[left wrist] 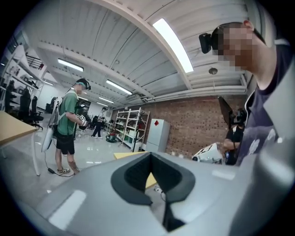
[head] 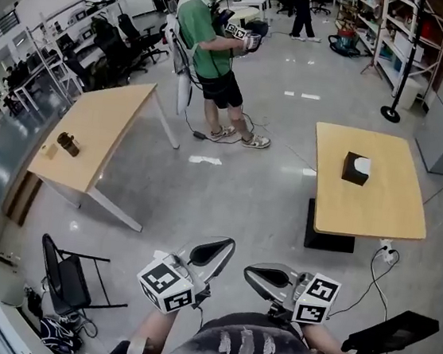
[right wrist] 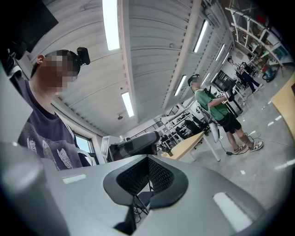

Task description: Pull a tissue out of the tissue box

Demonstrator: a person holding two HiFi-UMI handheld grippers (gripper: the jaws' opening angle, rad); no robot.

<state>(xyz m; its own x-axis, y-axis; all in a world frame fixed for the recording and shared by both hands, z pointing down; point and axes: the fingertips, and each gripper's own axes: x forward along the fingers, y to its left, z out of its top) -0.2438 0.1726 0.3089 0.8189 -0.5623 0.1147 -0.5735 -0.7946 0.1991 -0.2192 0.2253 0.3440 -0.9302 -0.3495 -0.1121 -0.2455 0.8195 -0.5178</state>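
A person in a green shirt [head: 209, 46] is seen standing beside a wooden desk [head: 111, 131], on which a small dark object [head: 68, 144] is set. A black folding chair [head: 65, 277] is placed near that desk, and metal shelving [head: 415, 36] is ranged along the far wall.

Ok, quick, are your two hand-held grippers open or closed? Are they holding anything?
Left hand-held gripper: closed, holding nothing.
Right hand-held gripper: closed, holding nothing.
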